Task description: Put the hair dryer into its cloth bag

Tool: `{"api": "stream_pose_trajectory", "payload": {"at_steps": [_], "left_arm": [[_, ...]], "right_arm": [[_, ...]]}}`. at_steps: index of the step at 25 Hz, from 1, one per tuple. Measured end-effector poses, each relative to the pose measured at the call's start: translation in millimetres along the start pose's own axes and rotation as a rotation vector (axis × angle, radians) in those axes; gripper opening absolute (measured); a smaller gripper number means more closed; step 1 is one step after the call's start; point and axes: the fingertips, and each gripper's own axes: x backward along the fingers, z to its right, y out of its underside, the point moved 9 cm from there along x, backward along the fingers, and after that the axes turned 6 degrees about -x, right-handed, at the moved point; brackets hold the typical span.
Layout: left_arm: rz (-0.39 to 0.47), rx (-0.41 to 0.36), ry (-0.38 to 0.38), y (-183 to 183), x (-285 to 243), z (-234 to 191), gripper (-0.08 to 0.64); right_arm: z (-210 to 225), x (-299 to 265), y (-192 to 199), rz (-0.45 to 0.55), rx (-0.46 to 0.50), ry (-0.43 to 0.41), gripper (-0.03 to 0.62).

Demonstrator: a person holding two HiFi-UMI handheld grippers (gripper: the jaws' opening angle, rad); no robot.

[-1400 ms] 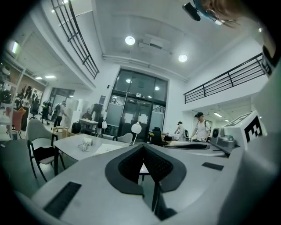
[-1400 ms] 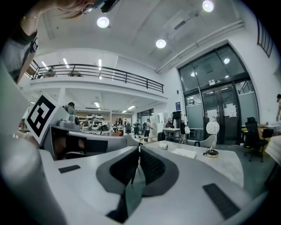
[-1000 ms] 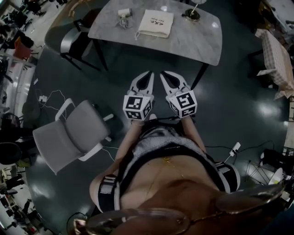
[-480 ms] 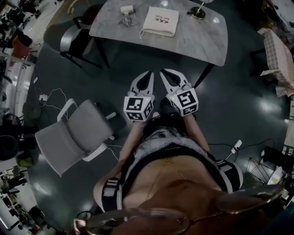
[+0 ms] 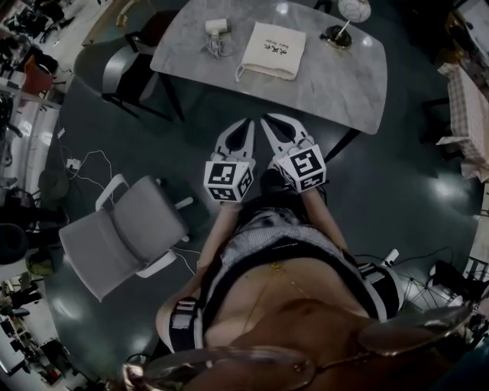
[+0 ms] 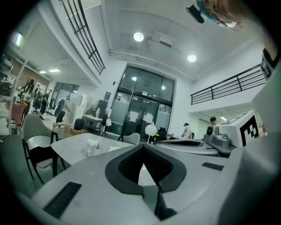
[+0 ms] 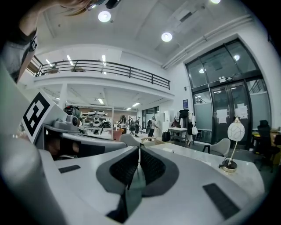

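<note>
Both grippers are clenched shut on nothing: the left gripper [image 5: 246, 124] and the right gripper [image 5: 267, 120] are held side by side, tips close together, pointing towards the grey table [image 5: 336, 88]. In the left gripper view the jaws [image 6: 142, 148] meet at their tips with nothing between them, and the same holds in the right gripper view [image 7: 139, 150]. The hair dryer [image 5: 217, 27] lies on the table well ahead of the left gripper and a little to its left, with its cord bunched just beside it on the near side. The cloth bag [image 5: 271, 50] lies flat almost straight ahead of the right gripper, well apart from it and just to the right of the dryer. A globe lamp [image 5: 348, 14] stands further off to the right. Compared with a second ago, the table edge, dryer and bag sit nearer the gripper tips, the lamp's globe has come into view, and both grippers remain shut.
</note>
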Motion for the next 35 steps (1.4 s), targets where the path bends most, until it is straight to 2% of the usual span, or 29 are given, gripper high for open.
{"api": "stream_pose_trajectory", "payload": {"at_steps": [13, 23, 29, 35], "left_arm": [[-0.033, 0.002, -0.027, -14, -96, -21, 0.008], [-0.033, -0.014, -0.070, -18, -139, -21, 0.008], [-0.033, -0.005, -0.062, -17, -157, -26, 0.008], [-0.033, -0.011, -0.014, -22, -182, -38, 0.008]], "right_arm": [[90, -41, -16, -0.006, -0.022, 0.022, 0.064], [130, -64, -21, -0.009, -0.012, -0.026, 0.064], [144, -70, -17, -0.018, -0.021, -0.016, 0.064], [164, -79, -19, -0.019, -0.044, 0.048, 0.064]]}}
